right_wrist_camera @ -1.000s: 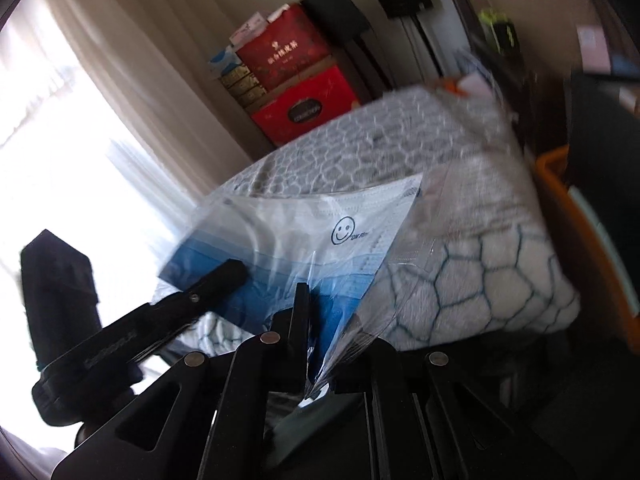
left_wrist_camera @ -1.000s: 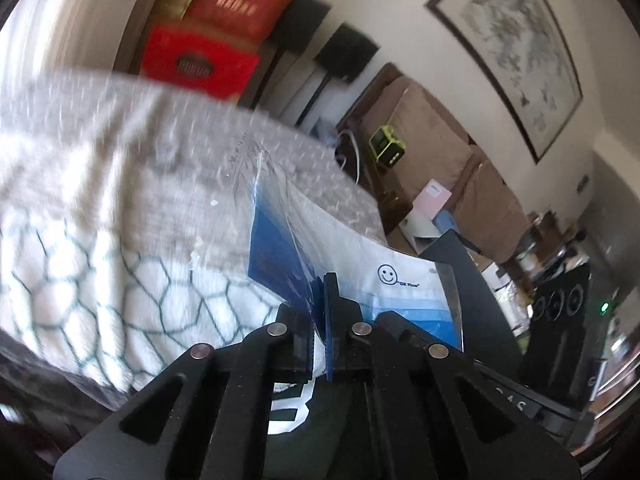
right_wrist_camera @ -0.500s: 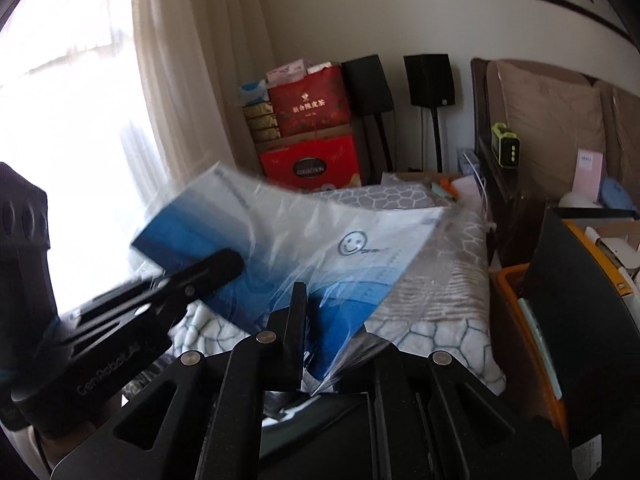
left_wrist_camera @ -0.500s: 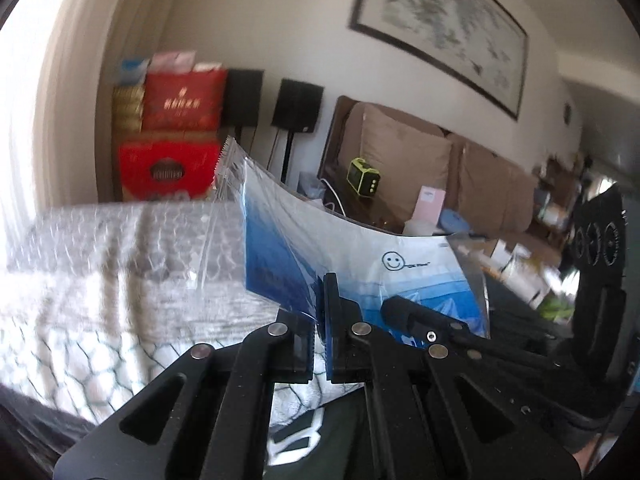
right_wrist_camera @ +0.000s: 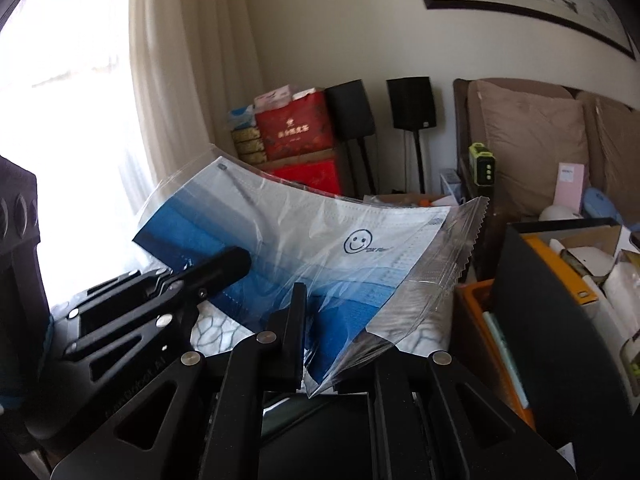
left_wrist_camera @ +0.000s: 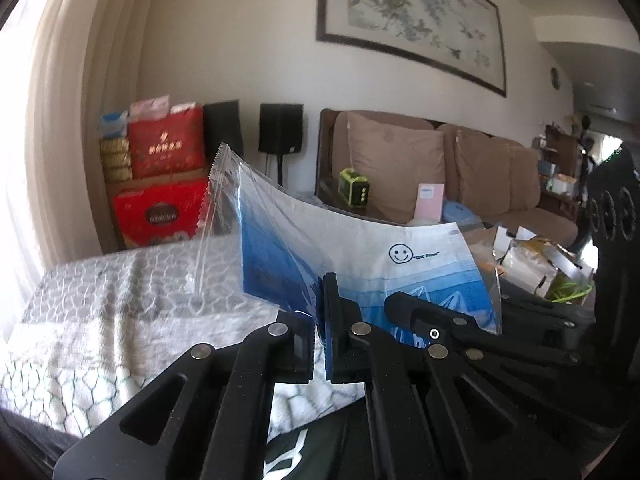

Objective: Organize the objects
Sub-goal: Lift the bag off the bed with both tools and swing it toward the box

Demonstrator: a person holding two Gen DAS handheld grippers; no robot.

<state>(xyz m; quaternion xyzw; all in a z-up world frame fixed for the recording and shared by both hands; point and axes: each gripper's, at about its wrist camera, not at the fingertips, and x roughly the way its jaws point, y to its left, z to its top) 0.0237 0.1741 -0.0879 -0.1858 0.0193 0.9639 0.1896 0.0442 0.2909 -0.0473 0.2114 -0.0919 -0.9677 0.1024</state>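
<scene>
Bag: clear packet (left_wrist_camera: 360,248) with a blue-white mask inside, held in the air over the blanket (left_wrist_camera: 100,312), sagging in the middle.
Left gripper (left_wrist_camera: 320,320): clamped tight on the bag's lower edge, blue part.
Right gripper (right_wrist_camera: 316,340): pinched shut on the same lower edge, nearer the crumpled clear corner; right finger mostly hidden behind the film.
Edges: serrated seal (right_wrist_camera: 472,240) sticks out free on one end; top edge curves down between the two grips.
Room: open air above and ahead of the bag; red boxes (left_wrist_camera: 160,184) and speakers (left_wrist_camera: 280,128) well back at the wall.
Right side: black bin (right_wrist_camera: 552,320) and orange crate (right_wrist_camera: 476,320) near the bag's corner; sofa (left_wrist_camera: 460,176) behind.
</scene>
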